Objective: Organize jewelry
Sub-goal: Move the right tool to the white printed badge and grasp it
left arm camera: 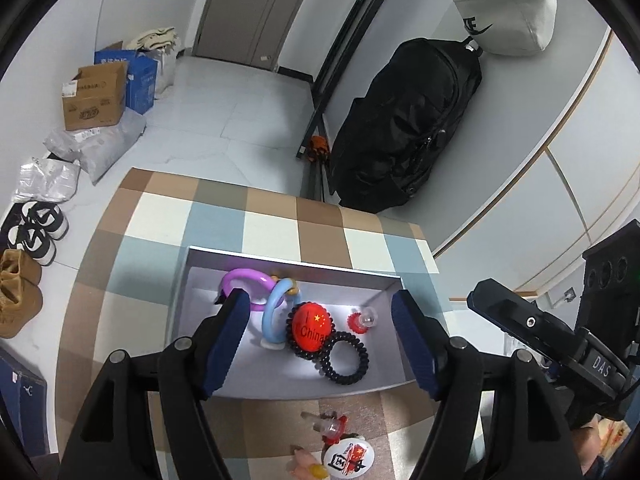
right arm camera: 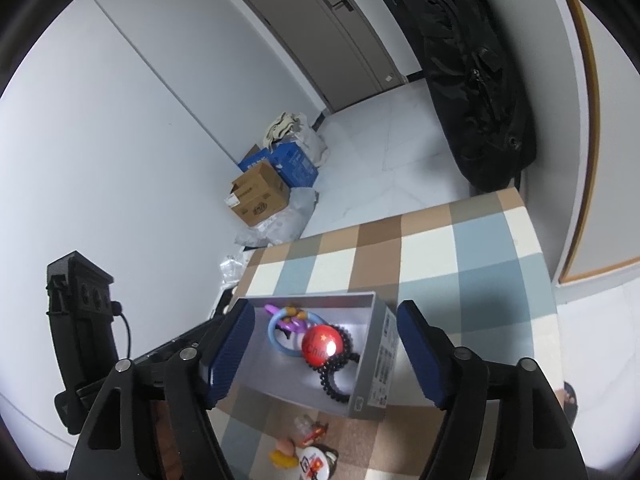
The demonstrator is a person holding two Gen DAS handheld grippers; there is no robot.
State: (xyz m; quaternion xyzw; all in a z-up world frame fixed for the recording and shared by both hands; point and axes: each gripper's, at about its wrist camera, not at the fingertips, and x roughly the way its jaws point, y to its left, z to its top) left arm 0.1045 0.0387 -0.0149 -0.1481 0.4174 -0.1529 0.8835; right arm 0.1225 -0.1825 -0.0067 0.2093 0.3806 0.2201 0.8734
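Both our grippers, left (left arm camera: 320, 344) and right (right arm camera: 324, 354), hang spread, empty, over the box (left arm camera: 188, 300); loose badge (left arm camera: 346, 458) lies nearer us on the tabletop (left arm camera: 272, 220).

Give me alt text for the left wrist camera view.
Open left gripper hangs over a grey box holding a red badge, black coil hair tie and pastel rings; more trinkets lie on the checked cloth.

A black backpack (left arm camera: 404, 128) leans against the wall under a pale bag (left arm camera: 500, 4); across the floor — cardboard boxes (left arm camera: 96, 96), plastic parcels (left arm camera: 100, 144), shoes (left arm camera: 36, 232).
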